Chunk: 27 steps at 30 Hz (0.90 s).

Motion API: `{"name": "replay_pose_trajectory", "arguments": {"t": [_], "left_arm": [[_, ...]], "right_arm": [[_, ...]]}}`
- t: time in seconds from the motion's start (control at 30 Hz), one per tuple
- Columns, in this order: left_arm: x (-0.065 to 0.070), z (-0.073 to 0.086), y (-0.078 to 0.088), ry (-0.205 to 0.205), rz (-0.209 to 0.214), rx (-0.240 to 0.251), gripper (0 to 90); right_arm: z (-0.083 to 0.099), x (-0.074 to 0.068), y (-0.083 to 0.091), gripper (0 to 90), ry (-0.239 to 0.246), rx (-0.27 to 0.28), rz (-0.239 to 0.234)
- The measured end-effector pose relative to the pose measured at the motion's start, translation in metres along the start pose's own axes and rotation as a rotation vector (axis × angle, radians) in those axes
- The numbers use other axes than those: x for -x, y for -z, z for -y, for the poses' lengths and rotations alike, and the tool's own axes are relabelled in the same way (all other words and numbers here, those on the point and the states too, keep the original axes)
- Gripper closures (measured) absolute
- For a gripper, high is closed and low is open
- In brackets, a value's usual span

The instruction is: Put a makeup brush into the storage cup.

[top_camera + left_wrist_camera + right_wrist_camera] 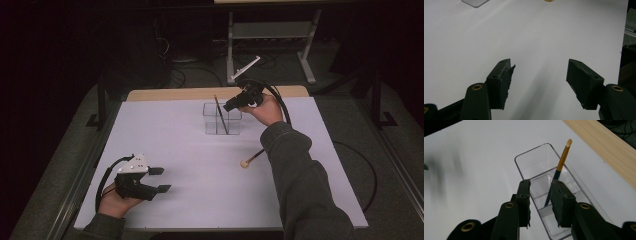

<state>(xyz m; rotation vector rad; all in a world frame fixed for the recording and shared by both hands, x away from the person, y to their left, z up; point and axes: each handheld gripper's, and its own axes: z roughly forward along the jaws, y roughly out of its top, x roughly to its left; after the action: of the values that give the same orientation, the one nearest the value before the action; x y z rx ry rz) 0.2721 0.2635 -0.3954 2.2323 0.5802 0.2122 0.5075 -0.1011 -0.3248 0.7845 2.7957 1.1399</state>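
A clear, divided plastic container (231,120) stands on the far middle of the white mat. A thin brush (219,111) with a gold-and-dark handle leans in it, tip up. My right gripper (229,106) hovers just above the container's right side; in the right gripper view its jaws (540,185) are a little apart, with nothing between the pads. The brush (563,156) rises past the right jaw, inside the container (524,155). A second brush with a round tan head (245,163) lies on the mat beside the right sleeve. My left gripper (160,180) rests open at the near left, empty (539,68).
The white mat (200,195) covers the table, with a wooden strip (175,93) showing at the far edge. A metal stand (270,35) and cables lie on the floor beyond. The tan brush head (548,0) peeks in at the top of the left gripper view.
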Motion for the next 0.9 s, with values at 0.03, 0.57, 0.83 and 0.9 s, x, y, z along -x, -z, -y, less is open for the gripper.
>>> {"name": "replay_pose_trajectory", "arguments": {"t": [0.03, 0.57, 0.83, 0.9], "left_arm": [[0.000, 0.000, 0.000, -0.002, 0.000, -0.002, 36.0], [0.001, -0.001, 0.000, 0.010, -0.001, 0.004, 35.1], [0.000, -0.001, -0.002, -0.004, 0.002, -0.001, 34.9], [0.001, 0.000, -0.003, 0.016, 0.003, 0.013, 34.9]], "right_arm": [[0.001, -0.001, 0.001, 67.0, -0.003, 0.003, -0.001], [0.022, -0.009, 0.013, 62.0, -0.016, 0.018, -0.010], [0.036, -0.012, 0.021, 59.2, -0.036, 0.027, -0.011], [0.039, -0.012, 0.023, 58.7, -0.029, 0.030, -0.002]]}}
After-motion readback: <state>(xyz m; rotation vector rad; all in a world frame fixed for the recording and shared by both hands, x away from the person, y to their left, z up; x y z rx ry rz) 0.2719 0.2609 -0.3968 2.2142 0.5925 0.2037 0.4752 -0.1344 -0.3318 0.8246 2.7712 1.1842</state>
